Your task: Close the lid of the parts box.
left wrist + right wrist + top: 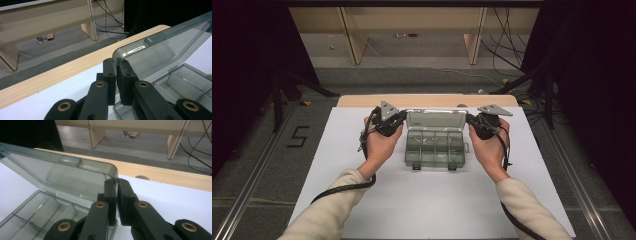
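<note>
A clear grey plastic compartment box (435, 149) stands open in the middle of the white table, its lid (435, 120) raised at the back. My left gripper (402, 119) is shut on the lid's left corner (119, 55), the thin plastic edge pinched between its black pads (110, 75). At the other side, my right gripper (469, 120) is shut on the lid's right corner (112, 171). Both gripper views show the lid (62, 173) tilted up over the empty divided tray (37, 212). A small green piece (455, 161) lies in the front right compartment.
The white sheet (362, 200) covers the table, with a bare wooden strip (427, 100) along its far edge. Beyond it are grey floor, wooden bench legs (354, 45) and loose cables (507, 45). Dark stands flank the table on both sides.
</note>
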The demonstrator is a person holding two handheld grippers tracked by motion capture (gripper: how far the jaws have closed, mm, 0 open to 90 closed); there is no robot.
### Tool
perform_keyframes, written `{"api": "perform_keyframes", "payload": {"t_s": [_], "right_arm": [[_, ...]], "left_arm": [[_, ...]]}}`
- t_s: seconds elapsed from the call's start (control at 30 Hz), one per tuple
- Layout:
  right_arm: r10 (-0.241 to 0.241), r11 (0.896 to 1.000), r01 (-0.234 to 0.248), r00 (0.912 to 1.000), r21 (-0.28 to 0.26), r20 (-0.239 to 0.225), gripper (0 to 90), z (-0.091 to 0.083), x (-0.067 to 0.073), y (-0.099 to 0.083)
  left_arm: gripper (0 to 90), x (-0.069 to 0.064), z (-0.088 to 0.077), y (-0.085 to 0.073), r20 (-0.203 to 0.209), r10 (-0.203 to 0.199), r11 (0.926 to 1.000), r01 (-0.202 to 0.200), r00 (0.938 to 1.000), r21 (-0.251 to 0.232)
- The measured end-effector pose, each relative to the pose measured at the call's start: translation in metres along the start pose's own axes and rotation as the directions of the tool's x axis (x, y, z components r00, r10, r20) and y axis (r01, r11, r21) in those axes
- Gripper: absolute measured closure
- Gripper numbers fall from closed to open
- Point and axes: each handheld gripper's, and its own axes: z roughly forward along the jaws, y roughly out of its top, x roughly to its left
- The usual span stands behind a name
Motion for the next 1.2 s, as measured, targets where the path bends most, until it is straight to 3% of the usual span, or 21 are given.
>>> {"api": "perform_keyframes", "payload": {"t_s": [1.2], "right_arm": [[-0.006, 1.0, 0.006, 1.0, 0.015, -0.008, 87.2, -0.0095, 0.0037, -0.0074]], "left_arm": [[85.3, -0.0068, -0.0084, -0.0096, -0.002, 0.035, 0.9993, -0.036, 0.9994, -0.015]]}}
